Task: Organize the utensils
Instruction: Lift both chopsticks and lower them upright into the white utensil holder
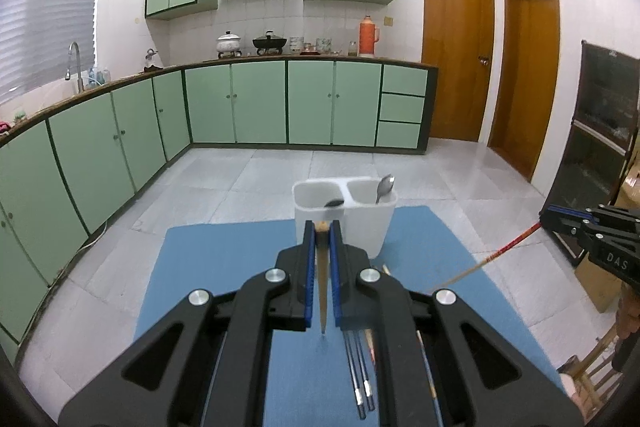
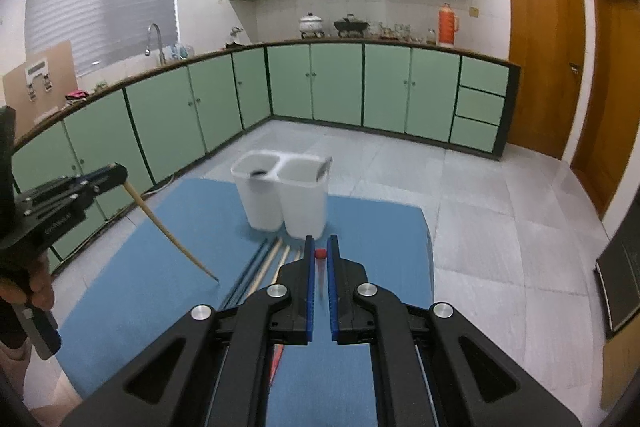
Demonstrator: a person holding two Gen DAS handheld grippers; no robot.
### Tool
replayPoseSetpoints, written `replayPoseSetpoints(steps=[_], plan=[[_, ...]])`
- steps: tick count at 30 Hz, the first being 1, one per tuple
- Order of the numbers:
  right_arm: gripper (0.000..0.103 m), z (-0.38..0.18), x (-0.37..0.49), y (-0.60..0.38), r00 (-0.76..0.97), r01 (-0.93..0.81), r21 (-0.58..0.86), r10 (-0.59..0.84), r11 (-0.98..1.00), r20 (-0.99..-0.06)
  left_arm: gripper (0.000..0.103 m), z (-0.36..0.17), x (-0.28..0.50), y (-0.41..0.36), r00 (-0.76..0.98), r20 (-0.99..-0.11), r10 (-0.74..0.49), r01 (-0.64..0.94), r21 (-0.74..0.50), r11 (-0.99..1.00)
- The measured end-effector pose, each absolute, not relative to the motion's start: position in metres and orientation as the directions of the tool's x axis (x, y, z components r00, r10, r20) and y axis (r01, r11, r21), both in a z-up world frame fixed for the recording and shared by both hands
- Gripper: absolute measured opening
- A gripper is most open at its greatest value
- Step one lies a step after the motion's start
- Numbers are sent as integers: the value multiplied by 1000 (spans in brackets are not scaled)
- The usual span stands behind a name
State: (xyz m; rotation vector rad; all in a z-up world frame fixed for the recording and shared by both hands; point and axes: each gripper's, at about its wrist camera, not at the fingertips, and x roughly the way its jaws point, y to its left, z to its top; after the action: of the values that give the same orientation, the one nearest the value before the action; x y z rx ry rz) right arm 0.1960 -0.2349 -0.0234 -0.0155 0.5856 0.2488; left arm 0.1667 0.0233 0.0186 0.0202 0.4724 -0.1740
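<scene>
Blue cloth (image 1: 224,267) covers the table under both my grippers. One white holder (image 1: 360,227) with two compartments stands at its far end: a silver spoon (image 1: 385,187) leans in the right one, and a dark spoon bowl (image 1: 334,203) shows in the left. My left gripper (image 1: 322,227) is clenched on one pale wooden chopstick (image 1: 322,291), which runs back between the blue pads with its tip touching the cloth. My right gripper (image 2: 320,247) is clamped on one red-ended chopstick (image 2: 319,254). Two dark chopsticks (image 1: 360,371) lie on the cloth just right of my left jaws; beside them lie more wooden ones (image 2: 276,259), too overlapped to count.
</scene>
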Motion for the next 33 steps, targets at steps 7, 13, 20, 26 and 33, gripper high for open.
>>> replayPoseSetpoints(steps=[7,13,20,26,33], plan=[[6,1,207,-231,831,-254,58,249,965,-498,6,36,175,24,891,-418,-179,175,-48,983],[6,29,216,-229,861,-268,73,273,961,-430,6,68,178,23,925,-337,-175,171,-42,984],[6,66,242,-227,891,-278,84,289,957,-351,6,106,190,21,965,-218,-149,145,-36,989],[5,83,280,-214,899,-288,86,300,954,-320,6,123,220,11,976,-165,-144,139,-45,989],[5,70,328,-193,891,-299,76,307,951,-333,6,106,272,-3,969,-190,-155,150,-41,988]])
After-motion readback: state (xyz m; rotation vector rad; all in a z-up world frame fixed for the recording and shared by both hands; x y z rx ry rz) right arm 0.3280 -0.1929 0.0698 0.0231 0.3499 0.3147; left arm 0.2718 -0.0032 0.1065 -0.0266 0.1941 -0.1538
